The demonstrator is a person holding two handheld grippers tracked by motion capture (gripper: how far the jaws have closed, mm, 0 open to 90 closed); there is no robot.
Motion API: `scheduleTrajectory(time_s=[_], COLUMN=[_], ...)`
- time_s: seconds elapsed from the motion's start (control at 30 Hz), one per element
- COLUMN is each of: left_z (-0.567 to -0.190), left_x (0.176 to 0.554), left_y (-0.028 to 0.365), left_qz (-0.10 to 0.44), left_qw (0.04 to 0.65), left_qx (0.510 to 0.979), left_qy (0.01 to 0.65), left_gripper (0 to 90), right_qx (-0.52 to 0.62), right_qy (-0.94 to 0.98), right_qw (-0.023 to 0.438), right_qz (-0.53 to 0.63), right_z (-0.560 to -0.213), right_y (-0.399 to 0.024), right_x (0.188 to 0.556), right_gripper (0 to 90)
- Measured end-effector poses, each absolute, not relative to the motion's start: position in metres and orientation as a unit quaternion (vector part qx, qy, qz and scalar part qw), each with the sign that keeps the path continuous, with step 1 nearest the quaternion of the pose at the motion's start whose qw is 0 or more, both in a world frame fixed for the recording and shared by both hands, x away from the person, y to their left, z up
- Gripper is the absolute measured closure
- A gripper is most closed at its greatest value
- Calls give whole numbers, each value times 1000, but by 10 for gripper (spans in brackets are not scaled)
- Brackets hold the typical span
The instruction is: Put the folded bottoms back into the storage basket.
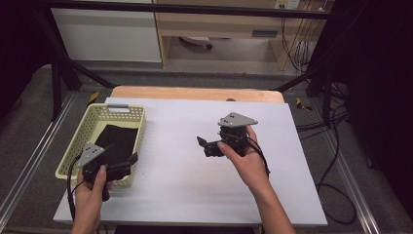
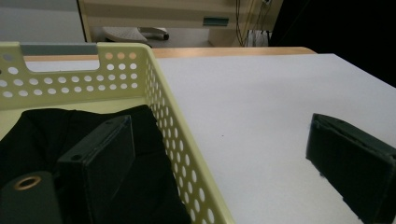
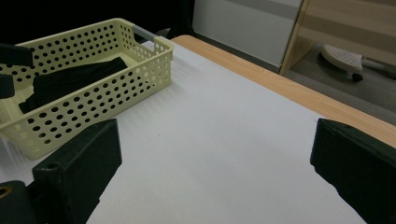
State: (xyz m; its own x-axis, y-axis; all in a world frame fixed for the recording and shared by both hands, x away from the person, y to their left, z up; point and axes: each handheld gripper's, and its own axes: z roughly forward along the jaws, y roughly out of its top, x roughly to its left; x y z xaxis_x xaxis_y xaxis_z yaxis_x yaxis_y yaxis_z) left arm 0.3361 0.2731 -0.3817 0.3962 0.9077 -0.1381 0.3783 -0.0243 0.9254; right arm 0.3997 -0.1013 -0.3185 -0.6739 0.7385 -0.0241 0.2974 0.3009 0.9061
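Note:
A pale yellow perforated basket point(image 1: 78, 134) stands at the table's left with a black cloth point(image 1: 114, 141) lying in it. My left gripper point(image 1: 130, 161) is at the basket's near right corner. In the left gripper view it point(image 2: 217, 123) is open and straddles the basket wall point(image 2: 177, 116), with one jaw over the cloth point(image 2: 51, 130) and the other over the white table. My right gripper point(image 1: 202, 146) hovers over the middle of the table, pointing left toward the basket. It point(image 3: 215, 126) is open with nothing between its jaws, and the basket point(image 3: 102, 88) and cloth point(image 3: 74, 74) lie ahead of it.
The white table sheet point(image 1: 195, 190) has a wooden edge point(image 1: 195, 92) at the back. Black frame legs point(image 1: 63, 73) stand at the back corners. Cables point(image 1: 336, 146) lie on the floor to the right. A wooden cabinet point(image 1: 219, 24) stands behind the table.

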Motion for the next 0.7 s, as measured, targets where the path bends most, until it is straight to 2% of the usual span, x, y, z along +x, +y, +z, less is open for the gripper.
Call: scheduleTrajectory(time_s=[0.3,0.7], left_z=[-392,-393], left_x=[334,335], left_y=[276,278], left_qz=[278,277], left_qw=[538,522], left_qx=[643,645], left_qy=[469,484], left_gripper=[79,71], right_qx=[347,378], right_qy=[752,733], right_qw=[249,274], right_qz=[502,495], right_z=[-309,-297], right_y=[-124,-170], right_x=[400,396], right_gripper=[17,21])
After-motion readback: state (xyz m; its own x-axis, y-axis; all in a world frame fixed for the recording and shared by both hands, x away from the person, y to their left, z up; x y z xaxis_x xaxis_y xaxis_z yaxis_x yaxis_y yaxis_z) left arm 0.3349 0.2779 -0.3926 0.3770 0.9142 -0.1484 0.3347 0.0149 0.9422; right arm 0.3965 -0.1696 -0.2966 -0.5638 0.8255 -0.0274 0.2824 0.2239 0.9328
